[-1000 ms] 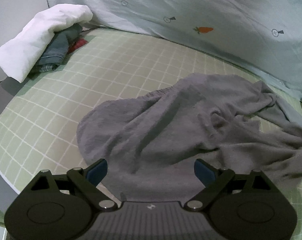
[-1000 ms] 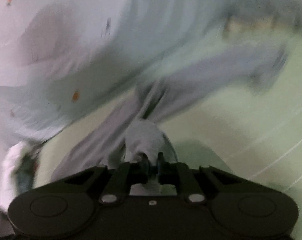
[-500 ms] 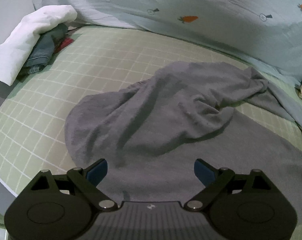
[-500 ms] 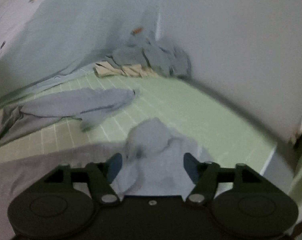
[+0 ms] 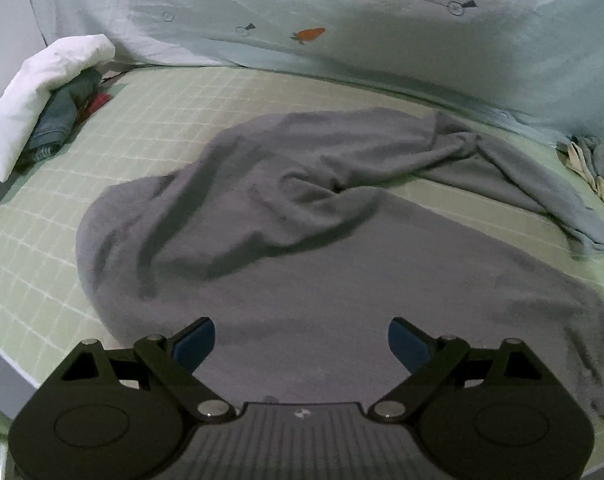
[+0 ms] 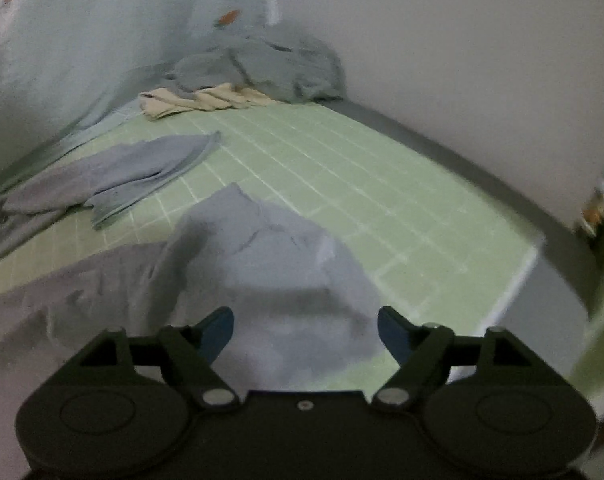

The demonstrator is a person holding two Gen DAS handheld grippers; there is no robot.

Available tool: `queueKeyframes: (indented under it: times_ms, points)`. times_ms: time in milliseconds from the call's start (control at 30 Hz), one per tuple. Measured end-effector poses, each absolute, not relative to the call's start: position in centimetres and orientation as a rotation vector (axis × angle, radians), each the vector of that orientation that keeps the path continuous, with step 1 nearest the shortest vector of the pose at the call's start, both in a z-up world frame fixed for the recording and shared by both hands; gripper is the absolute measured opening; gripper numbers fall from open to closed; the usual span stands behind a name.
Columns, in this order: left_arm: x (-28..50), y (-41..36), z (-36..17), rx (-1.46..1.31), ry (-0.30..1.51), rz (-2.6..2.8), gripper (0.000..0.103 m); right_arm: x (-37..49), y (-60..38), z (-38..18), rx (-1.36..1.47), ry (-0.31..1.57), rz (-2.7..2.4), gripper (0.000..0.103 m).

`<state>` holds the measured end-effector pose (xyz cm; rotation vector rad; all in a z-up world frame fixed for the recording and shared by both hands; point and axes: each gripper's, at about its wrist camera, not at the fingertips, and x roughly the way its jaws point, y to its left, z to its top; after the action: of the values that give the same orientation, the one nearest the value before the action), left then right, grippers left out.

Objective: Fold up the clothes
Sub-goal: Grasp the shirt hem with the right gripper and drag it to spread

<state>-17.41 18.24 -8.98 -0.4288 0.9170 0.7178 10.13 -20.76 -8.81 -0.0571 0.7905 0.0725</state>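
Both spread and empty, left gripper and just-opened right gripper above the rumpled grey garment; bunched sleeve likely folded in crooked.

- A grey sweater lies rumpled on the green checked bedsheet, its body partly spread out.
- One sleeve stretches flat toward the bed's far side.
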Motion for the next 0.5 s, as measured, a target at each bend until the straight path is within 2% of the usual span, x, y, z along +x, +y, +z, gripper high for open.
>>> queueKeyframes:
  times_ms: [133, 233, 333, 400, 433, 467, 500]
  points:
    - [-15.9, 15.0, -8.7, -0.423, 0.918, 0.733, 0.094, 13.6, -21.7, -9.3, -0.115, 0.808, 0.228, 0.041]
    - [-15.3, 12.8, -8.4, -0.429, 0.901, 0.749, 0.094, 16.1, -21.7, -9.8, -0.134, 0.820, 0.302, 0.040]
    - [-14.9, 10.9, -8.4, -0.454, 0.893, 0.776, 0.094, 18.1, -21.4, -10.4, -0.164, 0.834, 0.364, 0.051]
    - [-14.7, 10.0, -8.5, -0.460, 0.897, 0.790, 0.094, 19.3, -21.3, -10.8, -0.174, 0.851, 0.426, 0.044]
    - [-14.6, 9.7, -8.3, -0.458, 0.896, 0.800, 0.094, 20.0, -21.3, -10.9, -0.174, 0.867, 0.457, 0.019]
    - [-14.6, 9.3, -8.2, -0.455, 0.895, 0.810, 0.094, 20.6, -21.4, -10.9, -0.168, 0.883, 0.477, 0.003]
    - [-14.6, 9.0, -8.0, -0.453, 0.894, 0.820, 0.094, 21.3, -21.5, -10.9, -0.159, 0.895, 0.495, 0.001]
